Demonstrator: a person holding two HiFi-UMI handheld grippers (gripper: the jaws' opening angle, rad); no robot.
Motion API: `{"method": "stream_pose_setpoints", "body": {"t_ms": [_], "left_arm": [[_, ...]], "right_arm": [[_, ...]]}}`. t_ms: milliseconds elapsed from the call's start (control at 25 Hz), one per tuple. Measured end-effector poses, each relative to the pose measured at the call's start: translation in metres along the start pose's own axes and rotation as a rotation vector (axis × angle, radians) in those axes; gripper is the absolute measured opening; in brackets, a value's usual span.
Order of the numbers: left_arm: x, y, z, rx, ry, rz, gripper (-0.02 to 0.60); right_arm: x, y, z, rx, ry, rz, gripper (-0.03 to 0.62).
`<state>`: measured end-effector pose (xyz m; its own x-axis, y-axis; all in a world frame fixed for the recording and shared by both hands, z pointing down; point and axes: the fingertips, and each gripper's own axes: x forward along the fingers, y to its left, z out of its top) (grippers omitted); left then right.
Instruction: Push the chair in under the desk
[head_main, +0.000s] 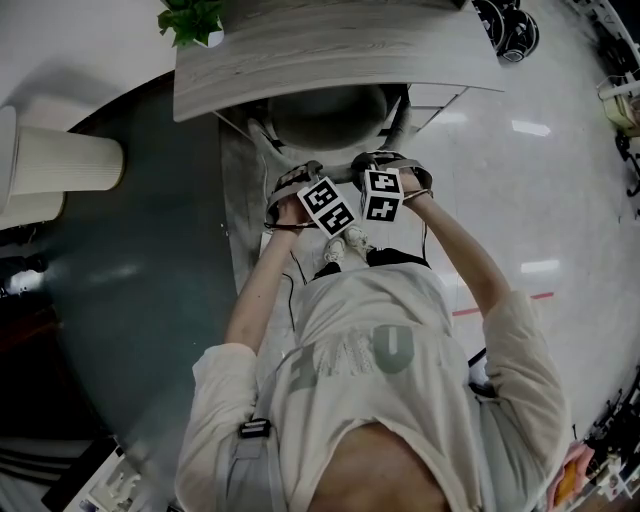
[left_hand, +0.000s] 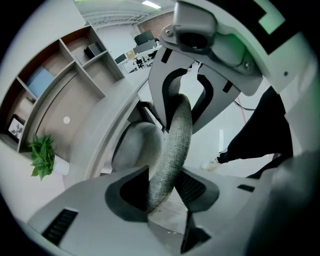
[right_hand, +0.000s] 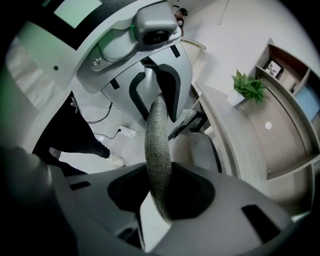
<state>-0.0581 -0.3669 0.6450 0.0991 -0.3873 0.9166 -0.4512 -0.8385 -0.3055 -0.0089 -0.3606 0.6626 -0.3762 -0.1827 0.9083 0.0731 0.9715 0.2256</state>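
Left hand-held gripper (left_hand: 162, 192) and right hand-held gripper (right_hand: 161, 197) each pinch top rim of chair back (left_hand: 176, 140), side by side, likely for straight, even push. Chair seat (head_main: 330, 118) partly under desk (head_main: 330, 50). Grip tightness hard to see.

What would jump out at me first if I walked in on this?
The left gripper and right gripper, held side by side in a person's hands, are both clamped on the curved grey chair back. Just ahead of them, the chair's seat sits tucked beneath the pale wooden desk. A small green plant stands near the desk's left end.
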Motion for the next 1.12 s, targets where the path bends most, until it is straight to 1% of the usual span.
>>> {"method": "stream_pose_setpoints", "body": {"t_ms": [200,280,360,400,480,600,720,800,840,880,920,960,1000,1040,1120], "left_arm": [[0.0,0.0,-0.001,-0.003,0.009,0.012,0.166],[0.0,-0.001,-0.002,0.004,0.008,0.02,0.166],[0.0,-0.002,-0.001,0.014,0.0,0.021,0.166],[-0.001,-0.003,-0.001,0.012,-0.005,0.017,0.166],[-0.004,-0.003,0.0,-0.009,-0.007,0.008,0.166],[-0.013,-0.002,-0.001,-0.04,-0.013,0.007,0.166],[-0.032,-0.002,-0.001,-0.071,-0.053,-0.001,0.166],[-0.051,0.003,0.005,-0.124,-0.115,-0.01,0.164],[-0.063,0.01,0.012,-0.162,-0.165,-0.008,0.162],[-0.077,0.019,0.022,-0.205,-0.224,0.003,0.153],[-0.093,0.032,0.032,-0.251,-0.289,0.03,0.141],[-0.112,0.049,0.042,-0.297,-0.359,0.075,0.103],[-0.135,0.067,0.053,-0.343,-0.435,0.134,0.056],[-0.159,0.085,0.063,-0.392,-0.517,0.195,0.024],[-0.215,0.115,0.079,-0.517,-0.695,0.294,0.015]], "right_arm": [[0.002,0.0,-0.001,0.024,0.008,-0.005,0.117],[0.002,-0.002,0.0,0.075,0.007,-0.007,0.132],[0.0,-0.004,0.0,0.155,0.005,-0.013,0.175],[-0.002,-0.004,0.0,0.185,0.005,-0.016,0.183],[-0.009,-0.002,0.002,0.2,-0.001,-0.025,0.183],[-0.029,-0.002,0.007,0.195,-0.035,-0.041,0.183],[-0.062,-0.015,0.017,0.247,-0.121,-0.063,0.181],[-0.092,-0.036,0.025,0.315,-0.205,-0.109,0.176],[-0.11,-0.052,0.03,0.355,-0.251,-0.152,0.149],[-0.129,-0.069,0.034,0.397,-0.299,-0.208,0.094],[-0.15,-0.088,0.04,0.436,-0.35,-0.27,0.063],[-0.172,-0.105,0.048,0.47,-0.403,-0.333,0.047],[-0.195,-0.119,0.056,0.498,-0.46,-0.392,0.038],[-0.219,-0.131,0.066,0.519,-0.522,-0.448,0.034],[-0.269,-0.147,0.085,0.548,-0.655,-0.558,0.032]]}}
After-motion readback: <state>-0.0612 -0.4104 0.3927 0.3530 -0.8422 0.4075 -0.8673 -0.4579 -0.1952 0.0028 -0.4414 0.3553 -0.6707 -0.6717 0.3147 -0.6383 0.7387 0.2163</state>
